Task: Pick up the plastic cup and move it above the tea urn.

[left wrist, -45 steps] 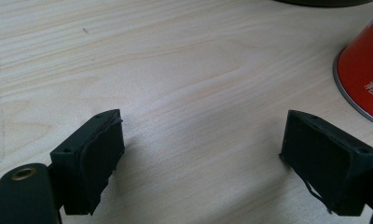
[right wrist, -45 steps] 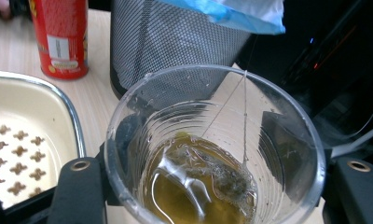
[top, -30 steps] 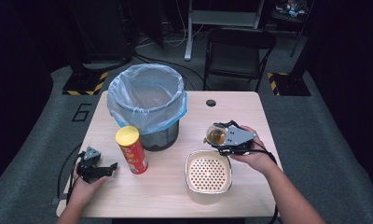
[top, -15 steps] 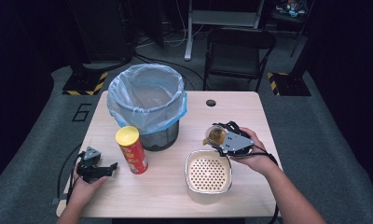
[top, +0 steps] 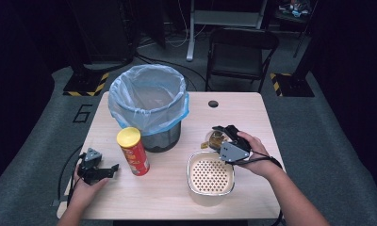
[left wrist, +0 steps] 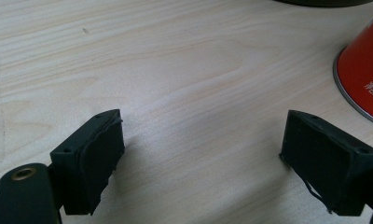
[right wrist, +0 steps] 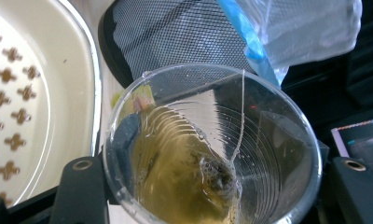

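A clear plastic cup [top: 215, 139] holding yellowish tea and a tea bag [right wrist: 217, 175] sits between the jaws of my right gripper [top: 220, 134], which is shut on it. In the right gripper view the cup [right wrist: 212, 140] is tipped toward the camera, with the bag's string running up to the rim. It hovers just beyond a cream perforated strainer bowl [top: 191, 162], to the right of the bin [top: 149, 106]. My left gripper [top: 109, 170] rests open on the table at the front left. Its jaws are wide apart with only bare wood between them [left wrist: 212, 158]. A red can [top: 133, 151] stands to its right.
The black mesh bin, lined with a blue bag, stands at the table's back left. The red can has a yellow lid, and its base [left wrist: 366, 79] shows close to the left gripper's right jaw. A cable hole [top: 213, 103] is near the far edge, with a chair [top: 241, 52] behind the table.
My right gripper with the cup has shifted very slightly toward the strainer bowl. The left gripper has stayed still.
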Demonstrator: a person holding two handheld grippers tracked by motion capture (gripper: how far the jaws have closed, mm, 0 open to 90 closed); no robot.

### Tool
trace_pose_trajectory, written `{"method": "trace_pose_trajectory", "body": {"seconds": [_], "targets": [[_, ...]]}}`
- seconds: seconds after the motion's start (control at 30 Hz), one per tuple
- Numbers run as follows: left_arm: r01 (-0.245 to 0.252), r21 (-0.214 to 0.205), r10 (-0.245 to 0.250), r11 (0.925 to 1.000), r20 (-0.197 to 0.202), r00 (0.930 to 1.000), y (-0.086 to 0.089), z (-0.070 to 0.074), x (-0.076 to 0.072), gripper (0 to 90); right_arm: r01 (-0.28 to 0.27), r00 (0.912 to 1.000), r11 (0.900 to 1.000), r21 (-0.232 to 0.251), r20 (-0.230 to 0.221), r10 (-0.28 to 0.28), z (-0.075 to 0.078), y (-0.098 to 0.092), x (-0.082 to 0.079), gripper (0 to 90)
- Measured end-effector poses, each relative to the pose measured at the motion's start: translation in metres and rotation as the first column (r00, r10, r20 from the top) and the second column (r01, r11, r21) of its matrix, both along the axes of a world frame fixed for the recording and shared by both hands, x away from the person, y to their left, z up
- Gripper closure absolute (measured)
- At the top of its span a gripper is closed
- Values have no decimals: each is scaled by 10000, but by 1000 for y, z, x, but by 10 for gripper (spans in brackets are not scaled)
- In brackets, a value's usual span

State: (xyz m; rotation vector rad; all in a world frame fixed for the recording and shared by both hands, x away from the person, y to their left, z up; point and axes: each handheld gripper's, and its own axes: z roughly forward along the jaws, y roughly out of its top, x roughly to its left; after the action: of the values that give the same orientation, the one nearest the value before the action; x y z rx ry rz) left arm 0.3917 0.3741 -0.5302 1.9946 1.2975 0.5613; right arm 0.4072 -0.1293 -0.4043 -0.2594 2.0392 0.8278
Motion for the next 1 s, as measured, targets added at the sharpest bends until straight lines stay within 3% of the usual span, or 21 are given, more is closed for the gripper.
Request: {"method": "trace_pose_trajectory", "body": {"seconds": [0.03,0.1,0.2,0.33,0.47,0.5,0.53,0.57,0.6,0.67,0.7,0.73,0.77,0.83,0.87,0.9,0.93,0.97,1.0], "targets": [[-11,-4,11,10000,31,10000,0,0,0,127,-78,9990,9989,-459,428,98,0,3,-5,343],[-43,-17,43,10000,80,10000,0,-1,0,127,-95,9984,9982,-591,547,127,0,4,-7,343],[-36,-14,36,10000,92,10000,0,-1,0,127,-140,9940,9945,-1040,1067,252,0,7,-14,344],[-38,-20,38,10000,71,10000,0,-1,0,127,-193,9811,9840,-1772,1861,527,0,11,-22,344],[-45,-20,45,10000,99,9999,0,-1,0,127,-153,9563,9634,-2675,2774,922,-3,17,-30,345],[-38,-24,38,10000,52,10000,0,0,0,127,-152,9382,9482,-3173,3233,1232,-6,20,-34,345],[21,14,-21,10000,-19,10000,0,0,0,127,-152,9382,9482,-3173,3233,1232,-6,20,-34,345],[6,0,-6,10000,-7,10000,0,0,0,127,-118,9297,9396,-3420,3423,1363,-7,21,-35,345],[-10,5,10,10000,25,10000,0,0,0,127,43,9086,9268,-3756,3885,1532,-9,23,-38,345],[15,24,-15,10000,23,10000,0,0,0,127,86,9053,9218,-3876,3946,1575,-10,24,-39,345],[9,9,-9,10000,1,10000,0,0,0,127,111,8969,9134,-4070,4078,1708,-11,25,-40,346],[-4,19,4,10000,50,10000,0,0,0,127,253,8753,8984,-4385,4438,1920,-12,26,-42,345],[-11,-16,11,10000,-2,10000,0,0,0,127,288,8641,8872,-4605,4577,2095,-12,27,-44,345],[41,30,-40,10000,-34,10000,0,0,0,127,561,8241,8649,-4988,5122,2420,-13,29,-49,346],[-55,-33,55,10000,108,9999,-1,-1,0,127,651,8049,8479,-5262,5300,2671,-13,29,-50,346],[1,25,-1,10000,65,10000,0,0,0,127,701,7955,8376,-5417,5371,2807,-14,30,-52,346],[-31,-13,31,10000,88,10000,0,-1,0,127,850,7757,8274,-5551,5580,2948,-15,31,-55,346],[-11,11,11,10000,75,10000,0,-1,0,127,917,7684,8186,-5669,5632,3039,-16,32,-56,346],[-10,15,10,10000,72,10000,0,-1,0,127,1060,7469,7963,-5955,5764,3315,-16,33,-59,345]]}}
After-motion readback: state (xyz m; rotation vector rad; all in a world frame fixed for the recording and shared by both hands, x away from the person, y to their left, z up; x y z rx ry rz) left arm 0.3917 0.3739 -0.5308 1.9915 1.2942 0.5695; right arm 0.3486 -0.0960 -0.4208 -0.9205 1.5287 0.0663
